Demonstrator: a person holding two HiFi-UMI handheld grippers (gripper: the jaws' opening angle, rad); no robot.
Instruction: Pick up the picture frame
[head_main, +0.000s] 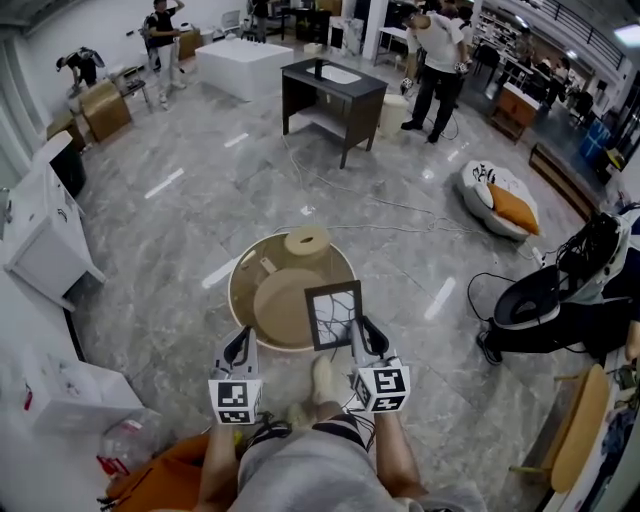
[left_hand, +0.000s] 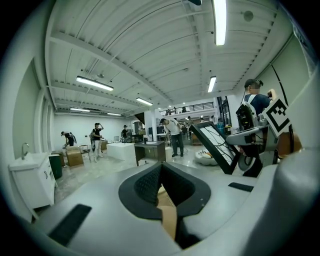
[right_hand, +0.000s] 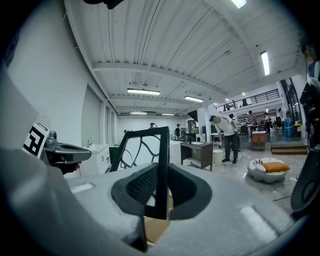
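The picture frame (head_main: 334, 315) is black, with a white pane crossed by dark branch lines. It hangs upright over the near edge of a round beige table (head_main: 240, 300). My right gripper (head_main: 365, 335) is shut on the frame's right edge. In the right gripper view that edge (right_hand: 162, 165) stands pinched between the pads of the right gripper (right_hand: 161, 192). My left gripper (head_main: 238, 350) is to the left of the frame, apart from it and holding nothing. In the left gripper view the left gripper's (left_hand: 161, 180) pads meet, and the frame (left_hand: 215, 145) shows off to the right.
A beige roll (head_main: 307, 242) stands at the table's far side. A white cabinet (head_main: 40, 240) and white box (head_main: 75, 395) are on the left, a black chair (head_main: 540, 300) on the right. A dark table (head_main: 335, 95), a cushion seat (head_main: 500, 200) and people lie farther off.
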